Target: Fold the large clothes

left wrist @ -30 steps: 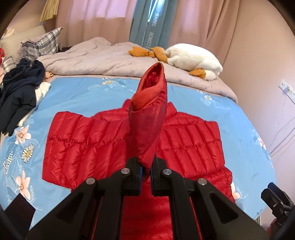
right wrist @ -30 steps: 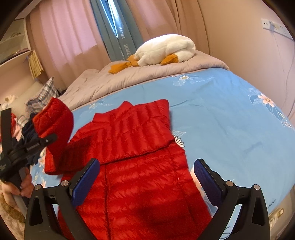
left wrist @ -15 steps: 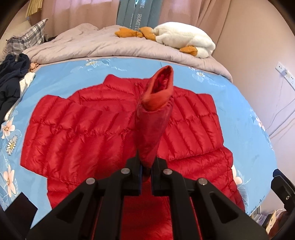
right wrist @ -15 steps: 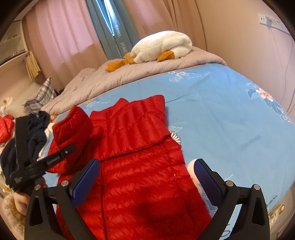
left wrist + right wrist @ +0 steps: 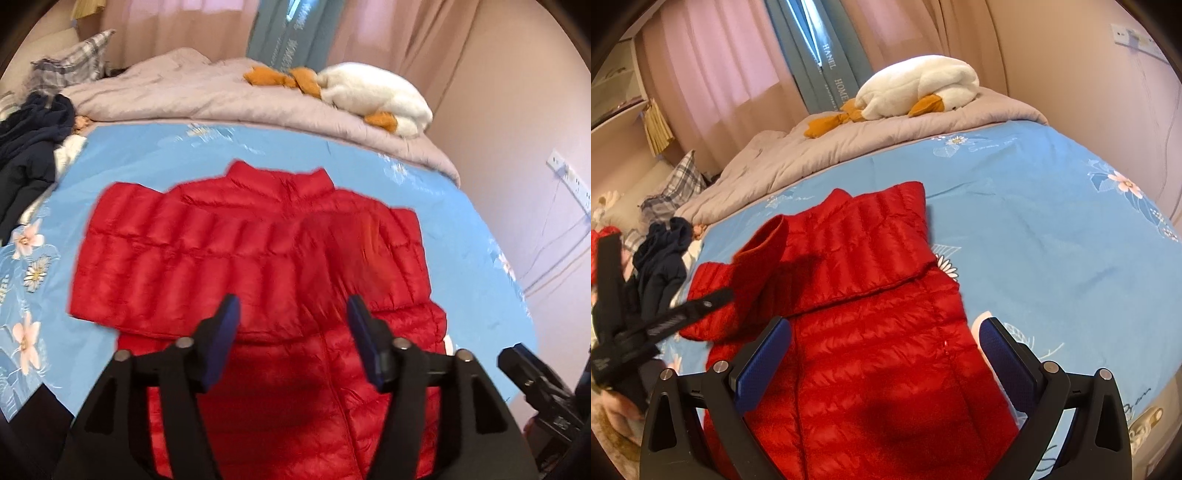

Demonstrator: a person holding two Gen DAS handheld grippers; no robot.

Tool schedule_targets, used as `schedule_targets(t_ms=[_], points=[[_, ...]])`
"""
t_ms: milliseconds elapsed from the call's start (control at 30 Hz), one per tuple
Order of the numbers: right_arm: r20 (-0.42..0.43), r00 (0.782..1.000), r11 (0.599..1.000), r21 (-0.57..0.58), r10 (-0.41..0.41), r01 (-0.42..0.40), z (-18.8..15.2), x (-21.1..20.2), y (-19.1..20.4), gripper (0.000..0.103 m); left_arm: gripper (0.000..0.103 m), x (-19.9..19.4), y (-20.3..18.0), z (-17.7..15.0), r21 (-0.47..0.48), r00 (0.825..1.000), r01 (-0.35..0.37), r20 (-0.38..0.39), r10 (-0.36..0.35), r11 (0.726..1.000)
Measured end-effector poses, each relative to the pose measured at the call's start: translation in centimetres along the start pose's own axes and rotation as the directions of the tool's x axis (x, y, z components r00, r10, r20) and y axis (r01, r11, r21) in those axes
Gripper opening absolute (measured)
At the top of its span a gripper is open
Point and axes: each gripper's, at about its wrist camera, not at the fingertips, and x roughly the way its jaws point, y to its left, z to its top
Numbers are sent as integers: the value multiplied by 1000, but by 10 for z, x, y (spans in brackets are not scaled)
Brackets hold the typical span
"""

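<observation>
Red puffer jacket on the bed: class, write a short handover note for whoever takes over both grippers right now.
Left gripper: jaws opening, nothing pinched between them; the sleeve is dropping across the chest.
Right gripper: open, empty, hovering over the lower body of the jacket.
Red puffer jacket: lies flat on the blue floral sheet, collar toward the grey quilt.
Done: both sleeves brought in over the chest.
Left: smooth the sleeves flat, then fold the hem up toward the collar.
</observation>
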Motion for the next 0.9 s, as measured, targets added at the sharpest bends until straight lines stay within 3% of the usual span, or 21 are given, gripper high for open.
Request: schedule_targets(t_ms=[133, 300, 567, 900], points=[[-8, 1000, 1000, -6, 18, -18, 2, 5, 4, 102, 73, -26, 19, 3, -45, 998, -20, 52, 23, 999], [-51, 998, 999, -17, 46, -47, 5, 24, 15, 102, 79, -46, 50, -5, -96, 986, -148, 67, 155, 984], [-147, 985, 991, -85, 89, -103, 10, 69, 53, 102, 81, -58, 105, -39, -222, 960, -277, -10, 282, 935], [-267, 963, 988, -139, 34, -74, 14, 134, 82, 95, 81, -69, 145, -63, -317, 946, -319, -55, 318, 893]])
